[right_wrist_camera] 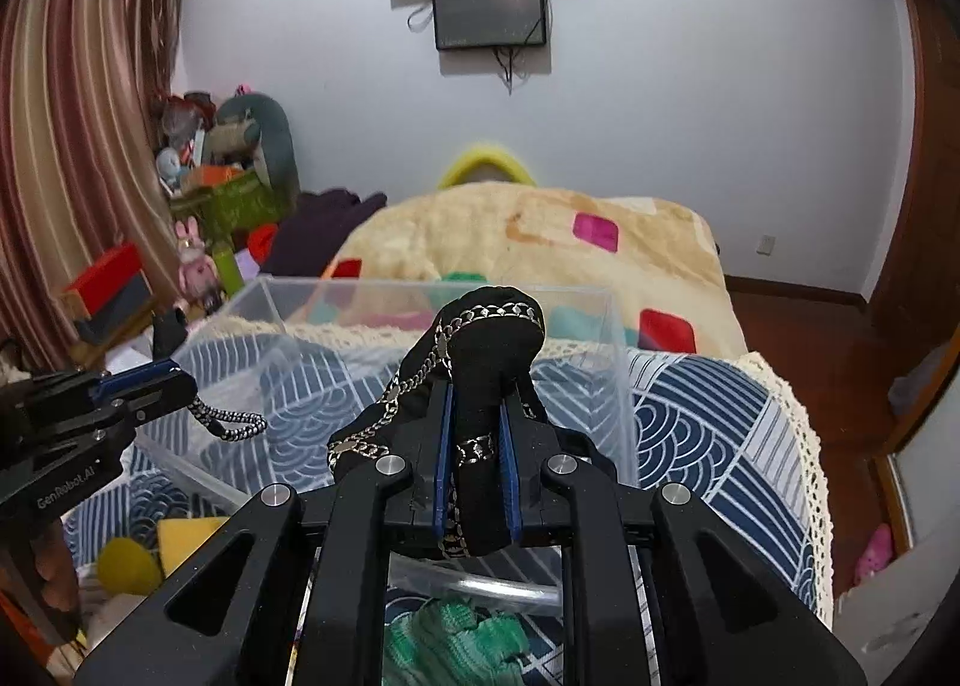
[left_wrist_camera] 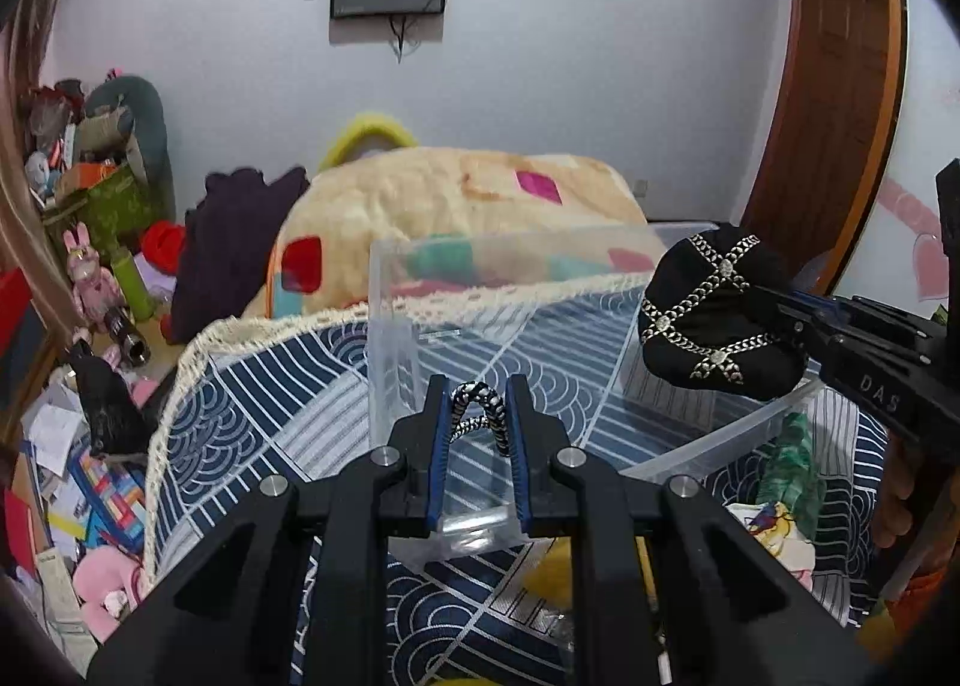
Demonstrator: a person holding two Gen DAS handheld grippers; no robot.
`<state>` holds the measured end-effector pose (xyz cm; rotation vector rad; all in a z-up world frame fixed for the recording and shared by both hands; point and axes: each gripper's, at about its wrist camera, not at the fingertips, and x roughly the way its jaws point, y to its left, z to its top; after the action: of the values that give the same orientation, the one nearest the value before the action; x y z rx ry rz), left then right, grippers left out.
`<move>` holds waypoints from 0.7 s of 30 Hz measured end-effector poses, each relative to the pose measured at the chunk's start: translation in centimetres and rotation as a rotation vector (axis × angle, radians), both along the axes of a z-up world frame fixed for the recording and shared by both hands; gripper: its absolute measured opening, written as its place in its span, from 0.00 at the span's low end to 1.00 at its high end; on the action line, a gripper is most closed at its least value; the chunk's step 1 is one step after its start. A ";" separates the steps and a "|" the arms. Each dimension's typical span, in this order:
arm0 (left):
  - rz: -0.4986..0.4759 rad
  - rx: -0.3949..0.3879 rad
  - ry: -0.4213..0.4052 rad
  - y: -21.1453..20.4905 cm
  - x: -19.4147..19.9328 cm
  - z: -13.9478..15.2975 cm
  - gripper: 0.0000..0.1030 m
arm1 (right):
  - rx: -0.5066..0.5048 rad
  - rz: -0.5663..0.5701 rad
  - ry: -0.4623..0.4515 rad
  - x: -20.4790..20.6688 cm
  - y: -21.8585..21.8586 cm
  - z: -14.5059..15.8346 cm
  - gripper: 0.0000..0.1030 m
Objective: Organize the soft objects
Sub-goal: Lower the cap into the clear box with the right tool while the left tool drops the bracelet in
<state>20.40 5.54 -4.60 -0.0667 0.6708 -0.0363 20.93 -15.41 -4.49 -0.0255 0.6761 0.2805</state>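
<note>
Both tools are loaded: my left tool (left_wrist_camera: 477,410) pinches a braided cord (left_wrist_camera: 480,407), my right tool (right_wrist_camera: 477,440) the black chain-trimmed pouch (right_wrist_camera: 486,368), over the apparently empty clear bin (right_wrist_camera: 618,386); green knit (right_wrist_camera: 462,638) and yellow pieces (right_wrist_camera: 129,563) wait on the bed.

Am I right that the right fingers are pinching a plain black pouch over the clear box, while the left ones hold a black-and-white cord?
Not quite: the black pouch isn't plain. Silver chains cross it, as the left wrist view shows clearly. The rest holds: the right gripper pinches it over the clear box, and the left gripper holds the black-and-white cord.
</note>
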 end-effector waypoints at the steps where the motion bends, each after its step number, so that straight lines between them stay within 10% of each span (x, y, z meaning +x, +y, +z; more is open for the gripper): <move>1: -0.002 -0.005 0.011 0.0 0.2 -0.1 0.17 | -0.008 0.002 0.006 0.2 0.0 -0.1 0.12; 21: -0.003 -0.016 -0.017 -0.1 -1.0 0.7 0.46 | 0.039 0.039 -0.016 -1.7 -0.5 2.1 0.25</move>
<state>19.44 5.40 -3.93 -0.0804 0.6541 -0.0449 19.27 -15.86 -2.38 -0.0041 0.6550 0.3307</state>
